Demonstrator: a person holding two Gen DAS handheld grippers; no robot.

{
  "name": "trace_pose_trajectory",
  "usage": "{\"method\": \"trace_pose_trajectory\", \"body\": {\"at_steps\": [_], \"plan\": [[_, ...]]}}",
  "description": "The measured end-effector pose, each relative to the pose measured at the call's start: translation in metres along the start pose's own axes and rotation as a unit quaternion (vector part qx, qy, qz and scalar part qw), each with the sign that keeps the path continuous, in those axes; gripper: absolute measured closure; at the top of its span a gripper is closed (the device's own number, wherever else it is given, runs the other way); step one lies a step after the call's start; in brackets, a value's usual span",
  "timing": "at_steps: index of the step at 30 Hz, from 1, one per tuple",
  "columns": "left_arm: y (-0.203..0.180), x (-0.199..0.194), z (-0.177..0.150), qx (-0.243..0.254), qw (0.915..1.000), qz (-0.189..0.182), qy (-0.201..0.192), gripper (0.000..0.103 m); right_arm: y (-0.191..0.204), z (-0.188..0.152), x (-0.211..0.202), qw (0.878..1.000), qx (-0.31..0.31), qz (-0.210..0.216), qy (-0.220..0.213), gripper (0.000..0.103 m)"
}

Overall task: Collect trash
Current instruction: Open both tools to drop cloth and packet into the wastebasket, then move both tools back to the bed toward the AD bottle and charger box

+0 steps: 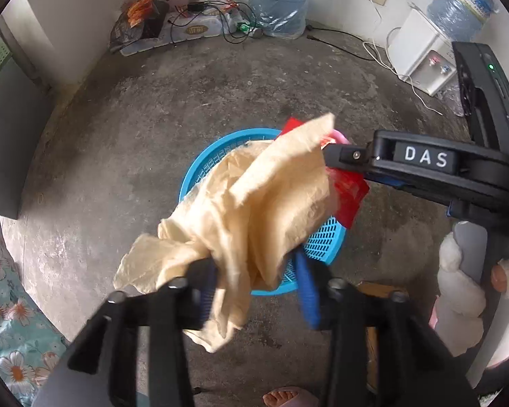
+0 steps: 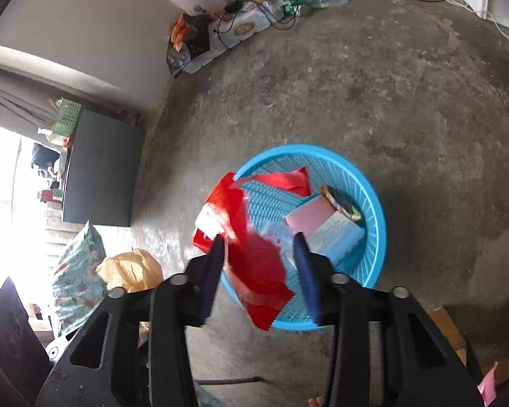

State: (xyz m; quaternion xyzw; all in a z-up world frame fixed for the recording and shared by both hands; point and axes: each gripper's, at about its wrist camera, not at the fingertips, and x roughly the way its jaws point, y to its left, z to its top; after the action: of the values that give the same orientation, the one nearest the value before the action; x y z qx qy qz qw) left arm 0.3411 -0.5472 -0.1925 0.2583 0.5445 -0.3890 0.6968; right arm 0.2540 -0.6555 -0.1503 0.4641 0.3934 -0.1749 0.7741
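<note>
Stained concrete floor (image 2: pixel 390 84); blue basket (image 2: pixel 373 196) on it; walls perhaps whitewashed.

Wrapper (image 2: pixel 254 264) over basket (image 2: pixel 373 183) rim

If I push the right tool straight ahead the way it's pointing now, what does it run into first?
Most likely the red wrapper hanging between the right tool's open fingers, then the blue basket below it, around the pink box. Depth is hard to judge through the fisheye.
</note>
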Motion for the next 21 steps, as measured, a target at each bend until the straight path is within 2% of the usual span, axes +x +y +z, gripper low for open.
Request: {"method": "trace_pose_trajectory", "body": {"at_steps": [4,7,11,17,21], "plan": [[-0.004,-0.001,0.002,-0.017,0.9996,-0.015,-0.016,0.046,-0.013,0.004,0.003,1.000,0.024,0.015,-0.004,0.045],[-0.008,-0.017,0.004,-0.021,0.9980,-0.034,-0.048,0.043,-0.019,0.002,-0.002,0.999,0.030,0.015,-0.009,0.045],[-0.008,-0.047,0.006,-0.030,0.9950,-0.037,-0.088,0.041,-0.021,-0.001,-0.016,0.999,0.035,0.030,-0.028,0.045],[0.009,-0.117,-0.007,-0.050,0.9841,-0.064,-0.158,0.038,-0.004,-0.013,-0.050,0.997,0.018,0.044,-0.060,0.045],[0.026,-0.179,-0.035,-0.031,0.9770,-0.071,-0.199,0.035,0.024,-0.030,-0.081,0.993,-0.018,0.056,-0.098,0.045]]}}
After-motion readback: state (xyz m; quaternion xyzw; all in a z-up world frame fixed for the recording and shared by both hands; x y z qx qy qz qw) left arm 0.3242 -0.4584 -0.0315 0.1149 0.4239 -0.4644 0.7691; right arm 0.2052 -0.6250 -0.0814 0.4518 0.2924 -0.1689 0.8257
